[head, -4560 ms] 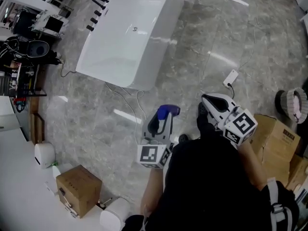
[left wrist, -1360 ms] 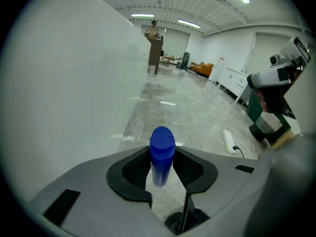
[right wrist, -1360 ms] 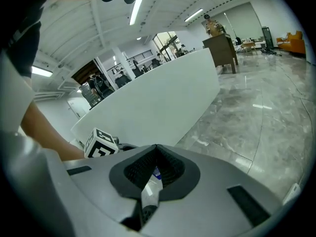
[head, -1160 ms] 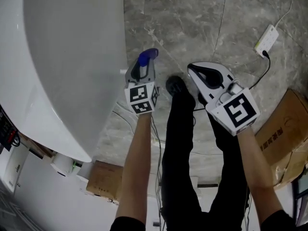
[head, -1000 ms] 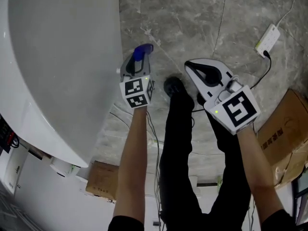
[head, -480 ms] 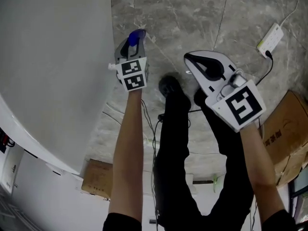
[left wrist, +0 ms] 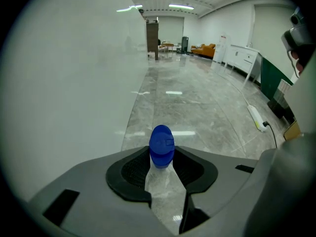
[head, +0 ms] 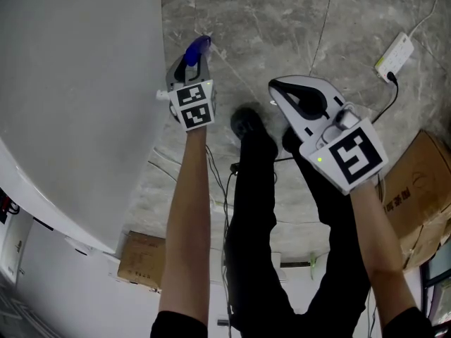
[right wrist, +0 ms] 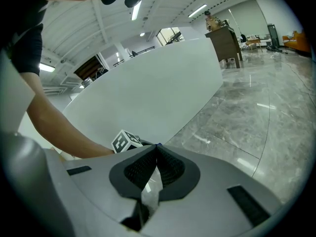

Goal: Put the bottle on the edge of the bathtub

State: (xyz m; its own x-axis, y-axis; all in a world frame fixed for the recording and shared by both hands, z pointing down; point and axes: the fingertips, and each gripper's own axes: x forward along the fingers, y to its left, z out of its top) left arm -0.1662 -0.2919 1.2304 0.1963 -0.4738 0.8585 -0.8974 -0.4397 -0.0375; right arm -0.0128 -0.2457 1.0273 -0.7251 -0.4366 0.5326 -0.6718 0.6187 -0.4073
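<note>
The left gripper [head: 189,65] clamps a clear, blue-capped bottle [left wrist: 161,147] by its neck, just beside the white bathtub [head: 77,83] and over the grey floor [head: 282,20]. The right gripper [head: 278,89] is closed on nothing. Print on the cardboard box [head: 412,189] is too small to read. A power strip [head: 393,53] lies well apart.

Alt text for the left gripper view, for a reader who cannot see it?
The left gripper holds a clear plastic bottle with a blue cap between its black-padded fingers, cap pointing away. A white bathtub wall fills the left side; grey marble floor runs ahead, with a white power strip at right.
</note>
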